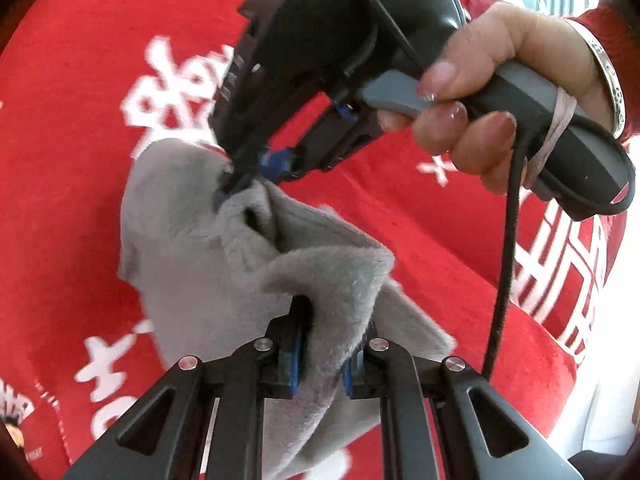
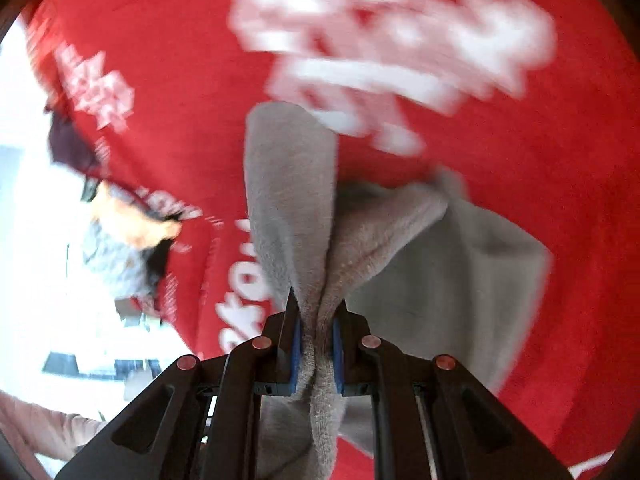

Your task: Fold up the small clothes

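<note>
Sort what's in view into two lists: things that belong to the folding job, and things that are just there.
Part of the job:
- grey fleece cloth, held up off the surface
- left gripper, shut on the cloth
- right gripper, shut on another part of the cloth

Just there:
- red printed cloth covering the surface
- black cable hanging from the right gripper's handle
- silver bangle on the wrist

At the bottom of the left wrist view, the black two-finger left gripper [image 1: 322,354] has angular link arms, round silver screw heads and blue pads. In the upper half, the second black right gripper [image 1: 256,176] has a grey handle, a green indicator light and a black cable. The bare hand [image 1: 492,92] at upper right has glossy pink nails, a silver bangle and a red sleeve. The right wrist view shows coppery screw heads.
</note>
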Motion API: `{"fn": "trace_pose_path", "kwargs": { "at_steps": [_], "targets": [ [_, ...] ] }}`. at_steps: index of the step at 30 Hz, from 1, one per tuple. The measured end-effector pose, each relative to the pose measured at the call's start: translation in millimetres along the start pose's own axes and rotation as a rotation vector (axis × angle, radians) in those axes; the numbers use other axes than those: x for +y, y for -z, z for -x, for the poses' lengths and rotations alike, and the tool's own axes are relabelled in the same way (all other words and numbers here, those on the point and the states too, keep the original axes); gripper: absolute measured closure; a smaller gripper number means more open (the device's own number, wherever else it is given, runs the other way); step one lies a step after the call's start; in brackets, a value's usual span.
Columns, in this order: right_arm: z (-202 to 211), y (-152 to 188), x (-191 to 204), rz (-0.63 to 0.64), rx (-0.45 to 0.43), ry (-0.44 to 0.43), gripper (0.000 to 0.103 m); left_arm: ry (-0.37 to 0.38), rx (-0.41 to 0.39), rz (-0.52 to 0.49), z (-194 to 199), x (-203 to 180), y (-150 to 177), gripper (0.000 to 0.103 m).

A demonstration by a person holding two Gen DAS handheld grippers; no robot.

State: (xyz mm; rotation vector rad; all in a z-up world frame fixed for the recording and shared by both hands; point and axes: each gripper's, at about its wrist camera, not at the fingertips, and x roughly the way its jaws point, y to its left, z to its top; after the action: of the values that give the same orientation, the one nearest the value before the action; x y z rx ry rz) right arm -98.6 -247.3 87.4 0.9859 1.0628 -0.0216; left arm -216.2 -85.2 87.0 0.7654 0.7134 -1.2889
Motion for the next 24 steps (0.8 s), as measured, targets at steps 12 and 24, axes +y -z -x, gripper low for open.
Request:
{"fn": "trace_pose_path", "kwargs": {
  "at_steps": [12,24],
  "targets": [
    [-21,39,-89,-0.185,-0.002,0.071,0.072,0.059,0.155,0.003,-16,-19,20,0.086],
    [22,103,-36,-0.105,0.028,0.058,0.045,0.016,0.256,0.344,19,74,42,0.039]
  ]
}}
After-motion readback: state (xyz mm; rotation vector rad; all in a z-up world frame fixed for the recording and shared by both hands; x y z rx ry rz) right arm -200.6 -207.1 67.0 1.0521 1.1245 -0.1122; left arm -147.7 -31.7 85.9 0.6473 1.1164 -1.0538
